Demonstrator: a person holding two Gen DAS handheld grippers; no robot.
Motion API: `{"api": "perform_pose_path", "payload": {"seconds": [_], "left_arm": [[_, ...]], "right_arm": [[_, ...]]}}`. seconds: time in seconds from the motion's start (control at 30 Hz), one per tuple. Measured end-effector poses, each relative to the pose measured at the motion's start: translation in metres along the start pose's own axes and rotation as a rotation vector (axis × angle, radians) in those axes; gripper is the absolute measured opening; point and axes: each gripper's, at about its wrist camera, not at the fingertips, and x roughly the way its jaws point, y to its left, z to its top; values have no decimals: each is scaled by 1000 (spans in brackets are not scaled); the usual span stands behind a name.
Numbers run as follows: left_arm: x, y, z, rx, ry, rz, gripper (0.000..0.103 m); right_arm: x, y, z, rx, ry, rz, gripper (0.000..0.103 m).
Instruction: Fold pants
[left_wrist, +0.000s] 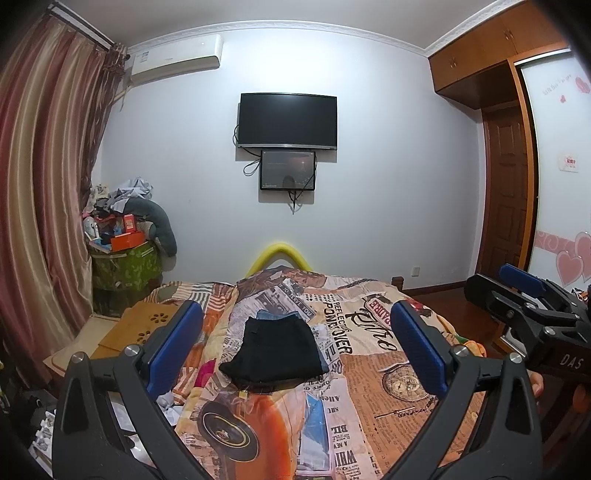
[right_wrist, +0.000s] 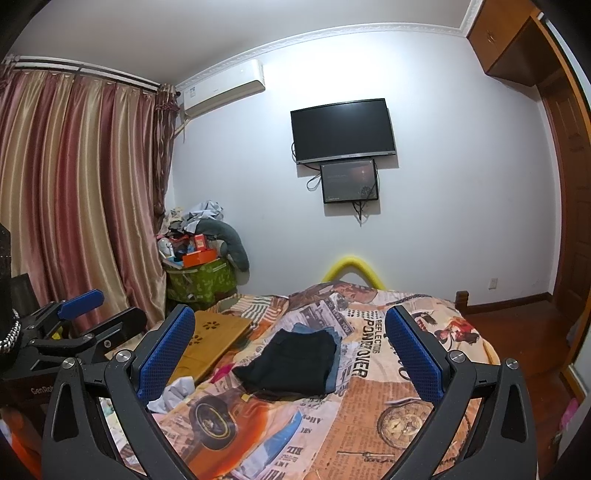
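Left wrist view: left hand-held gripper (left_wrist: 295, 350) spread wide, holding nothing; right hand-held gripper (right_wrist: 290, 352) likewise. Black pants (left_wrist: 275, 350) lie folded mid-bed (left_wrist: 388, 387) atop jeans (left_wrist: 280, 315). Fold looks done; next probably needs fresh pants.

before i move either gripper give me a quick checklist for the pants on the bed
1. Left gripper open and empty: ok.
2. Right gripper open and empty: ok.
3. Black pants folded into a compact bundle: ok.
4. Black pants squared on the blue jeans beneath: not ok, jeans stick out at the far and right edges.
5. Nothing lying on top of the black pants: ok.
6. How many folded items lie beneath: cannot tell.
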Motion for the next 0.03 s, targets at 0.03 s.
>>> {"api": "perform_pose_path", "payload": {"seconds": [0.03], "left_arm": [[1,0,0,-3,2,1,102]], "right_arm": [[0,0,0,-1,0,0,102]]}}
